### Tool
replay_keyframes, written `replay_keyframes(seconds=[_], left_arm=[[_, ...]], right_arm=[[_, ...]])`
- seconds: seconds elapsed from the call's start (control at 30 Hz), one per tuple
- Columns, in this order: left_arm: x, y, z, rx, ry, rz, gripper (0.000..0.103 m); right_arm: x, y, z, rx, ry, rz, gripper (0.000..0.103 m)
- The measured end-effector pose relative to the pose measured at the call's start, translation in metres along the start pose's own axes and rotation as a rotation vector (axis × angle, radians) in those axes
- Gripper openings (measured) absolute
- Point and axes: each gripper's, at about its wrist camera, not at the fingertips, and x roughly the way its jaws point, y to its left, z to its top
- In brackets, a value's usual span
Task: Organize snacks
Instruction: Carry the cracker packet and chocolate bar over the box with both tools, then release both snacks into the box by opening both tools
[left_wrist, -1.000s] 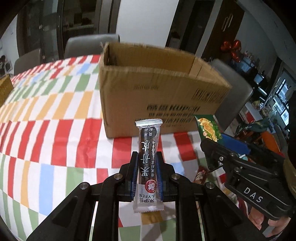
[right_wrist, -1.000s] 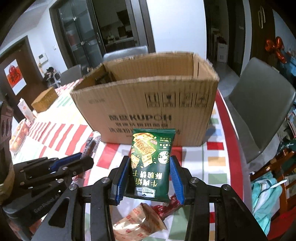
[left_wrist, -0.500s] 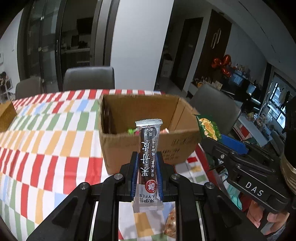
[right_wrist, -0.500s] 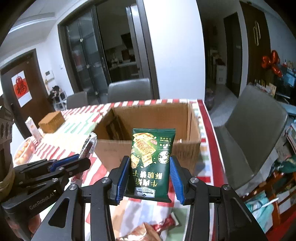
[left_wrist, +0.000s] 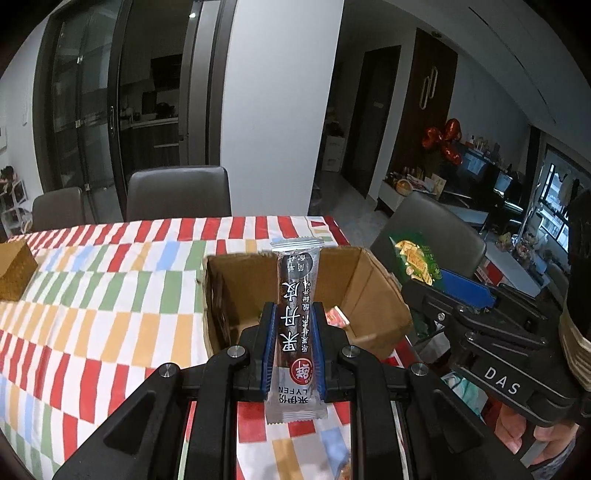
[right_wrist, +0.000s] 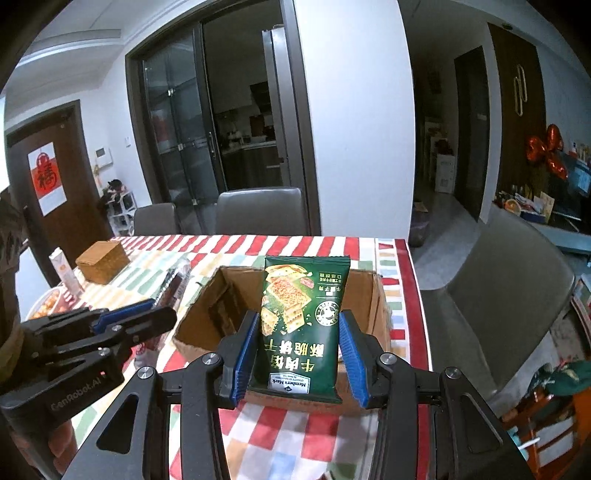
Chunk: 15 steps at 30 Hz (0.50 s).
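The left gripper (left_wrist: 293, 352) had its jaws clamped on a dark snack bar (left_wrist: 295, 325). The right gripper (right_wrist: 298, 354) pinched a green cracker packet (right_wrist: 301, 325), both held above the open cardboard box (left_wrist: 373, 291) on the bench (left_wrist: 92, 295).

"DAS" on right hand-held gripper (left_wrist: 466, 295), "LYFEN" on snack bar (left_wrist: 295, 325)

We see the open-topped brown cardboard box (left_wrist: 306, 295) with room inside above its few wrappers; our left gripper (left_wrist: 293, 349) and right gripper (right_wrist: 301, 354) crowd side by side before it. Grey chair (right_wrist: 517, 302) flanks the right.
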Motion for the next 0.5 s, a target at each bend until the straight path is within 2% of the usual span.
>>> replay_keyframes(seconds=[0.43,0.47,0.5], left_arm=[[0.051,0.011,0.027,0.011,0.046,0.028,0.020],[0.056,0.011,0.029,0.025,0.044,0.041,0.022],[0.059,0.010,0.030,0.039,0.045,0.062,0.034]], right_arm=[[0.047,-0.007,0.017,-0.027,0.062,-0.019,0.044],[0.051,-0.007,0.018,-0.026,0.062,-0.019,0.044],[0.054,-0.009,0.019,-0.027,0.065,-0.018,0.045]])
